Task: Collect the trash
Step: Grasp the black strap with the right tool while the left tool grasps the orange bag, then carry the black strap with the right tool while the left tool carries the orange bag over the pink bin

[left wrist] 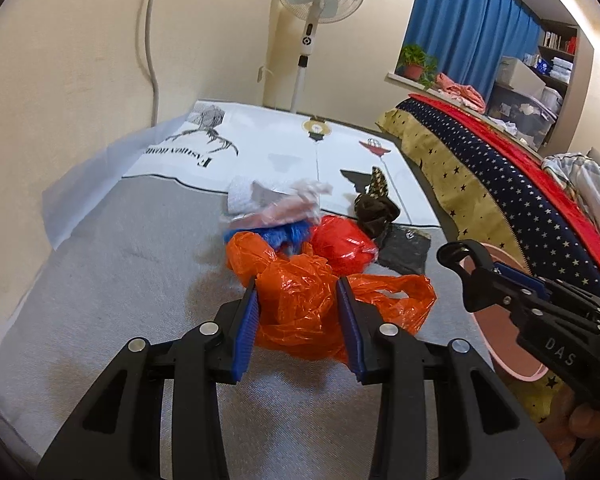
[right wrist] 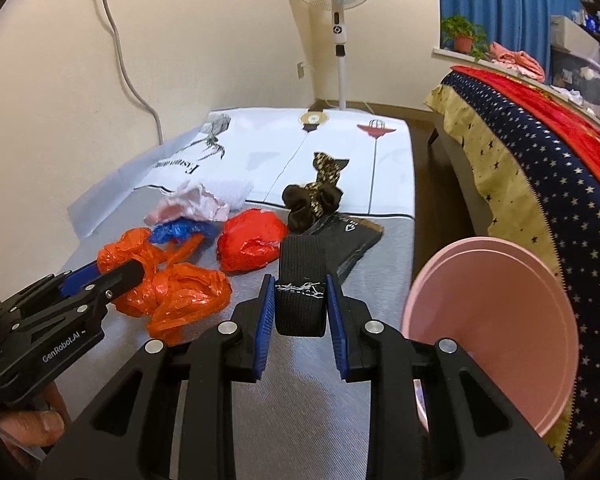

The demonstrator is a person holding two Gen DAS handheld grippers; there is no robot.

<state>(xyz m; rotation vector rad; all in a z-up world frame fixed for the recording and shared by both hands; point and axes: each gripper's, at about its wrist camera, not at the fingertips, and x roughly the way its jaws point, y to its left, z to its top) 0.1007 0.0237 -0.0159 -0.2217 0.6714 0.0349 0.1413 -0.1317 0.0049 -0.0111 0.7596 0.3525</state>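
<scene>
In the left wrist view my left gripper (left wrist: 298, 286) is shut on a crumpled orange plastic bag (left wrist: 300, 304) over the grey mat (left wrist: 120, 280). The right wrist view shows my right gripper (right wrist: 300, 282) shut on a black woven strap (right wrist: 300, 308), held just off the mat. A pink bin (right wrist: 492, 320) stands immediately right of it. The left gripper (right wrist: 120, 270) and orange bag (right wrist: 180, 292) appear at that view's left. Behind them lie a red bag ball (right wrist: 252, 244), blue plastic (right wrist: 180, 232), pale crumpled wrapping (right wrist: 192, 204), a brown scrunchie (right wrist: 312, 200) and a black packet (right wrist: 348, 240).
A bed with a star-patterned cover (right wrist: 520, 168) runs along the right, close behind the bin. A white printed cloth (right wrist: 280, 148) covers the far part of the mat. A standing fan (right wrist: 340, 0) is at the back wall, and a wall with a hanging cable closes the left.
</scene>
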